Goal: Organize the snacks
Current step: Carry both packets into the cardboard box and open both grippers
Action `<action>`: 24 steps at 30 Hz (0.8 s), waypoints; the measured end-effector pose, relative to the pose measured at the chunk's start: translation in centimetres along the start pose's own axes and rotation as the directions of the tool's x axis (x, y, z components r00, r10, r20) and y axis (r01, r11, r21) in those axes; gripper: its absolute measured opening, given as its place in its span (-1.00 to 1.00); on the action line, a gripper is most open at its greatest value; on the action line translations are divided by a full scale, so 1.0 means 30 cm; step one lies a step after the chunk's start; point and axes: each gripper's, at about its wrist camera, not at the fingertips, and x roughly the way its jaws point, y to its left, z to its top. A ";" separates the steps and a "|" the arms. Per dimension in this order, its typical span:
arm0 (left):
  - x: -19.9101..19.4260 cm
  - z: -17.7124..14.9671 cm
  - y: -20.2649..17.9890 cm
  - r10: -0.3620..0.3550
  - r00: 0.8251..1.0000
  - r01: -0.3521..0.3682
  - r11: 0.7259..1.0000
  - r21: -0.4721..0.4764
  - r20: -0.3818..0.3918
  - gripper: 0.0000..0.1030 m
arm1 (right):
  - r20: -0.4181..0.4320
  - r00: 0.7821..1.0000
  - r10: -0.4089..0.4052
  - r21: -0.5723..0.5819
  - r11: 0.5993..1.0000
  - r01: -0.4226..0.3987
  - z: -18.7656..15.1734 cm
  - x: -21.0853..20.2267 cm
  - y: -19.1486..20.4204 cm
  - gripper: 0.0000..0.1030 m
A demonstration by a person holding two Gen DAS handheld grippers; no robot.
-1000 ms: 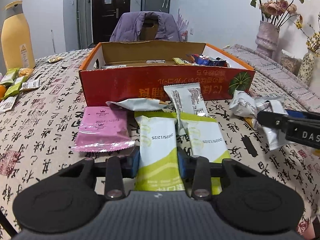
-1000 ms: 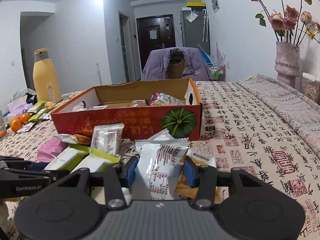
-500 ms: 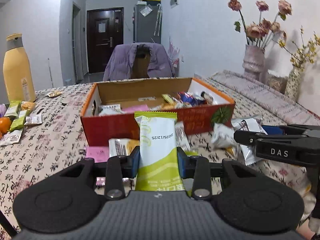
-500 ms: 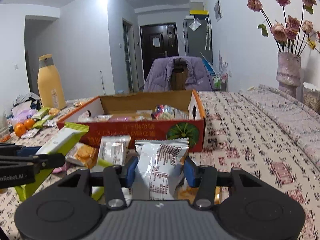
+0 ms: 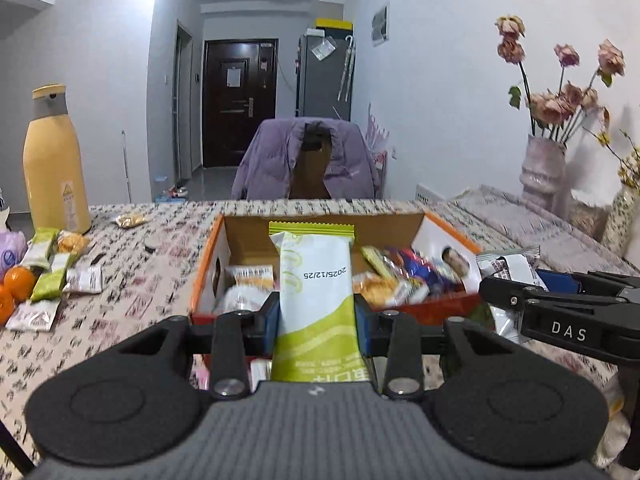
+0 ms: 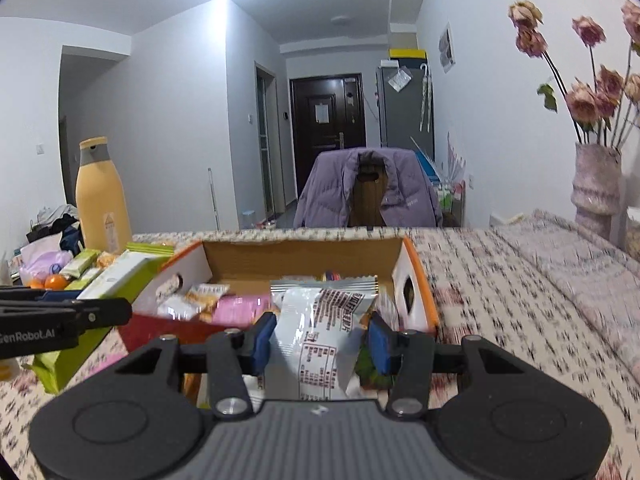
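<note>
Lowest in the left wrist view, your left gripper (image 5: 316, 322) clamps a smooth, flat white-and-green snack packet (image 5: 314, 300) between its blue pads; the packet stands upright with a crimped green top edge. At the right edge of that frame your right gripper (image 5: 504, 290) shows as a black bar, with a crinkled silvery wrapper poking out above it.

Lowest in the right wrist view, the right gripper (image 6: 318, 340) is closed on that puffy white foil packet (image 6: 320, 332), printed with dark text and sealed by a serrated strip at its top.

Just beyond both packets sits the orange-rimmed cardboard box (image 5: 208, 252), rectangular, with plain brown inner walls and a glossy red front. Assorted wrapped snacks (image 5: 404, 272) lie heaped inside it.

Left of the box, on the tablecloth (image 5: 132, 264) patterned with black characters, loose snack packets (image 5: 52, 276) and oranges (image 5: 16, 284) lie near a tall, rounded yellow bottle (image 5: 54, 164) with a grey collar.

Farther back, centre frame, a quilted purple jacket (image 5: 276, 160) drapes over a wooden chair. At upper right, dried pink roses rise from a textured vase (image 5: 542, 172).
</note>
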 end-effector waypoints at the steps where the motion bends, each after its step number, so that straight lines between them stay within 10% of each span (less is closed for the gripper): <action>1: 0.014 0.013 0.001 0.004 1.000 -0.004 1.000 -0.002 0.006 -0.28 | 0.003 1.000 0.004 0.003 1.000 -0.004 0.013 0.014 0.002 -0.08; 24: 0.376 0.134 0.093 0.081 0.997 -0.080 0.989 -0.121 0.001 -0.28 | -0.011 1.000 0.001 -0.002 1.000 -0.001 0.126 0.355 0.021 -0.08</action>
